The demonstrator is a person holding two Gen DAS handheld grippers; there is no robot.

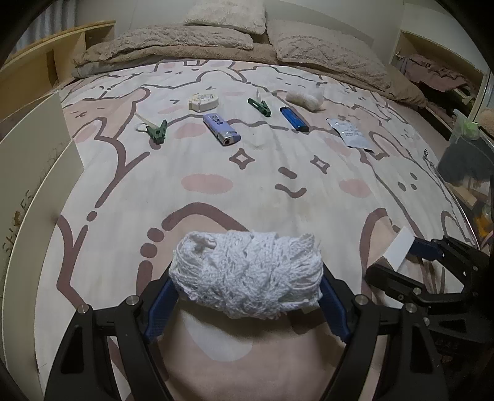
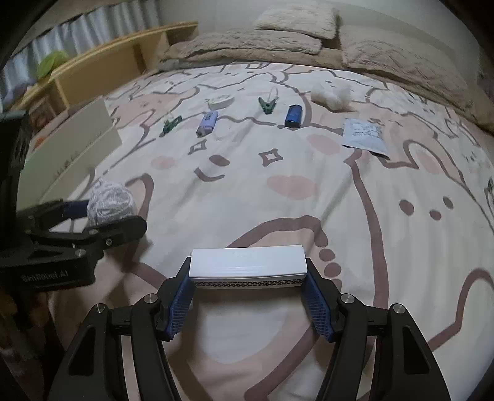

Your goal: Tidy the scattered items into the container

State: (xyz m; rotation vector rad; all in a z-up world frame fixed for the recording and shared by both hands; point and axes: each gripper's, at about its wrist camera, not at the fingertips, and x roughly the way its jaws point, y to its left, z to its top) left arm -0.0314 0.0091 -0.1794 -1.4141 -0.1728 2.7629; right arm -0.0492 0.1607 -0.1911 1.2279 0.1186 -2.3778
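1. Left gripper (image 1: 247, 296) is clamped on a white net bundle (image 1: 247, 271), held just above the bed sheet (image 1: 278, 191).
2. Right gripper (image 2: 248, 287) grips a white box (image 2: 248, 266) by its ends.
3. Two lighters, blue (image 1: 294, 119) and purple (image 1: 220, 129), lie farther up the sheet.
4. The container cannot be identified.

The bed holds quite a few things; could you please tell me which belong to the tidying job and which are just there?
Belonging to the job:
white yarn ball
white box
two green clips
purple lighter
blue lighter
tape measure
foil sachet
cotton wad
storage box

Just there:
pillows
blanket
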